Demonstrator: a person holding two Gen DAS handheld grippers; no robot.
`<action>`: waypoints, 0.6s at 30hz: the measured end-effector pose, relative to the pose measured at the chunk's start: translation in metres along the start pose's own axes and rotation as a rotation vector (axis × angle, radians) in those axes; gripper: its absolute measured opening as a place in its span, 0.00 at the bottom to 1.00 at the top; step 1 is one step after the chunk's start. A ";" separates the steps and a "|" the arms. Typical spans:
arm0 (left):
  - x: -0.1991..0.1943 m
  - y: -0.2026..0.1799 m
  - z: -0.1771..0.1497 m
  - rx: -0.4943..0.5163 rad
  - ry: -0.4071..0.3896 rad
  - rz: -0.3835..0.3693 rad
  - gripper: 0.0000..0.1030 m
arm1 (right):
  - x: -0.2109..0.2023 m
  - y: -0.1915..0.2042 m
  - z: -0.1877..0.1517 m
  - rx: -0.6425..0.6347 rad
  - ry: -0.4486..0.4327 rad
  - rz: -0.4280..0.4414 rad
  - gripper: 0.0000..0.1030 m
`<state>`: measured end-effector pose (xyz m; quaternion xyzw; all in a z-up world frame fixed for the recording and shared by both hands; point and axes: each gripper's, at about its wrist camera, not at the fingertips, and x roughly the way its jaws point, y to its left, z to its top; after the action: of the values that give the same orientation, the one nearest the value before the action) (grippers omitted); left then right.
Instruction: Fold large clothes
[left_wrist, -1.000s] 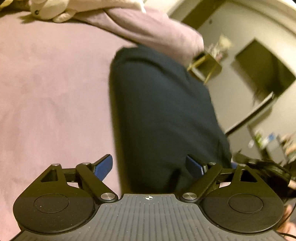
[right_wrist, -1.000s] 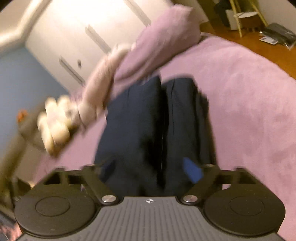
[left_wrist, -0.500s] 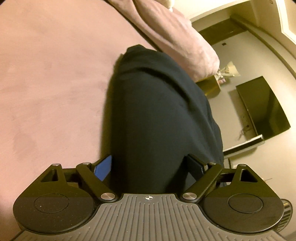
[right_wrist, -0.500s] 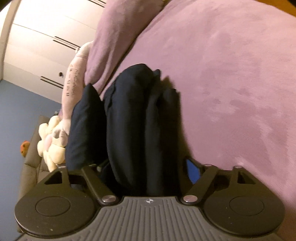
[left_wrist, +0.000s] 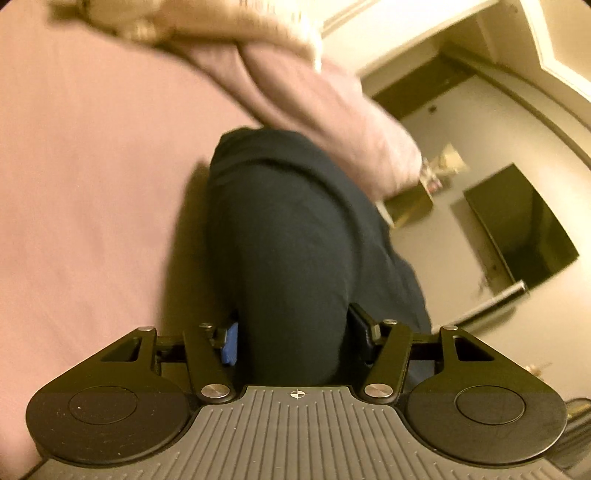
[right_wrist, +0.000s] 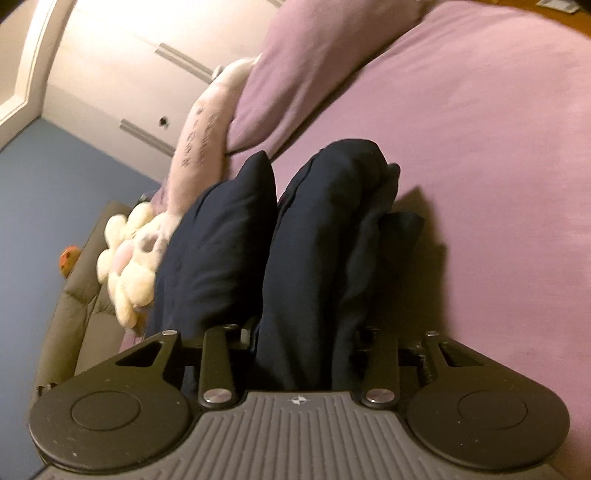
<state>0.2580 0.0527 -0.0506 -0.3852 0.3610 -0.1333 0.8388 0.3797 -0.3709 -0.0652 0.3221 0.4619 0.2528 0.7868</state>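
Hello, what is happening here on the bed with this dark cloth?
A person is folding a dark navy garment on a bed with a pink-purple cover. The left hand-held gripper and the right hand-held gripper are each shut on a bunch of the fabric, which hangs in folds down to the bed. A pillow and a plush toy lie behind.

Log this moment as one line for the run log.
left claw: shut on dark garment | right claw: shut on dark garment | over bed
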 end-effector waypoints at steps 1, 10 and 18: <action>-0.010 0.001 0.007 0.018 -0.022 0.023 0.61 | 0.014 0.008 0.000 -0.005 0.015 0.011 0.38; -0.047 0.056 0.025 -0.067 -0.070 0.324 0.66 | 0.083 0.043 -0.030 -0.030 0.085 -0.101 0.59; -0.098 0.018 -0.035 0.057 -0.142 0.312 0.67 | -0.038 0.095 -0.078 -0.278 -0.105 -0.160 0.58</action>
<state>0.1636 0.0945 -0.0297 -0.3089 0.3523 0.0161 0.8833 0.2834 -0.3126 -0.0017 0.1853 0.4048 0.2336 0.8644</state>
